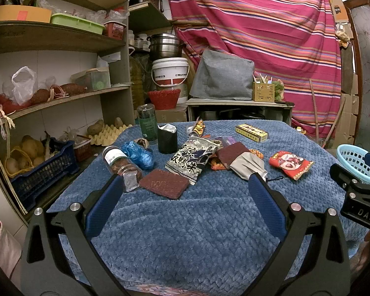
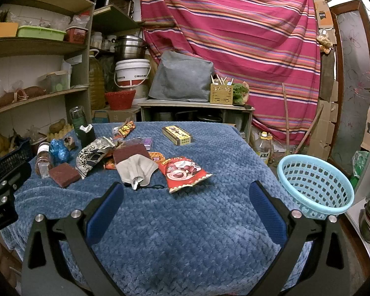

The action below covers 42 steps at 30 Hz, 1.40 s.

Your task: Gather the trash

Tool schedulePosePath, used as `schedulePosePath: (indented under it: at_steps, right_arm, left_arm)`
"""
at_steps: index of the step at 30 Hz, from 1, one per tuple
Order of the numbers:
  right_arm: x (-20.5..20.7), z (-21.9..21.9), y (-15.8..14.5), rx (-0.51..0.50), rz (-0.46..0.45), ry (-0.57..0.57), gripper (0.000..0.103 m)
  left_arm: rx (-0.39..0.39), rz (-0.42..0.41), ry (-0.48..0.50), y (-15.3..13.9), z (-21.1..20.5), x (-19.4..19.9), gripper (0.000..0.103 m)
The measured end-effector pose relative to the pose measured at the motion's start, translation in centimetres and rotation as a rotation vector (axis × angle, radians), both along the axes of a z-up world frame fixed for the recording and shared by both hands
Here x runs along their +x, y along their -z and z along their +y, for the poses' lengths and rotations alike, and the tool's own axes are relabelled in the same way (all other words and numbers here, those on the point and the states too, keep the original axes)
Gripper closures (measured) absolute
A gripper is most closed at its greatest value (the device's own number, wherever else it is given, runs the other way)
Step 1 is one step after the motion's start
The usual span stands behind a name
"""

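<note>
- On the blue quilted cloth (image 2: 185,222) the litter lies in a loose band across the middle, with the light-blue basket (image 2: 315,185) at the right edge and nothing in it as far as the right wrist view shows.
- Both tools hover over bare cloth near the front: the left gripper (image 1: 185,187) and the right gripper (image 2: 185,192) each have their jaws spread wide, holding nothing.
- Nearest the right gripper is the red snack wrapper (image 2: 182,172), lying flat just beside the grey face mask (image 2: 138,170).
- To start well, I would take that wrapper by its raised, crinkled front edge, pinching foil only and not the pile beneath.
- Brown scouring pad (image 1: 164,183) and the tipped glass jar (image 1: 122,164) sit nearest the left gripper; whether they count as trash is unclear.
</note>
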State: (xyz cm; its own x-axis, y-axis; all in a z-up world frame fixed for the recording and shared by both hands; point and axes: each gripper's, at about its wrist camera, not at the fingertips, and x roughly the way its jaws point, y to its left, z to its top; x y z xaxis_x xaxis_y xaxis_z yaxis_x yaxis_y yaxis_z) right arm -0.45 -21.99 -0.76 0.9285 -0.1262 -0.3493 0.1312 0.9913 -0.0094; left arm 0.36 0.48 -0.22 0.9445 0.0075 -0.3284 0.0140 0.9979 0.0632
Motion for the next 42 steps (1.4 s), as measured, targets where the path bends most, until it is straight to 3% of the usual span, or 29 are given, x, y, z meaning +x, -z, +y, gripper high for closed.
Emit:
schedulePosePath:
  at_steps: [42]
  right_arm:
    - [0.07, -0.9, 0.48, 0.005, -0.008, 0.014, 0.004]
  left_arm:
    - [-0.004, 0.003, -0.005, 0.19, 0.48, 0.46, 0.005]
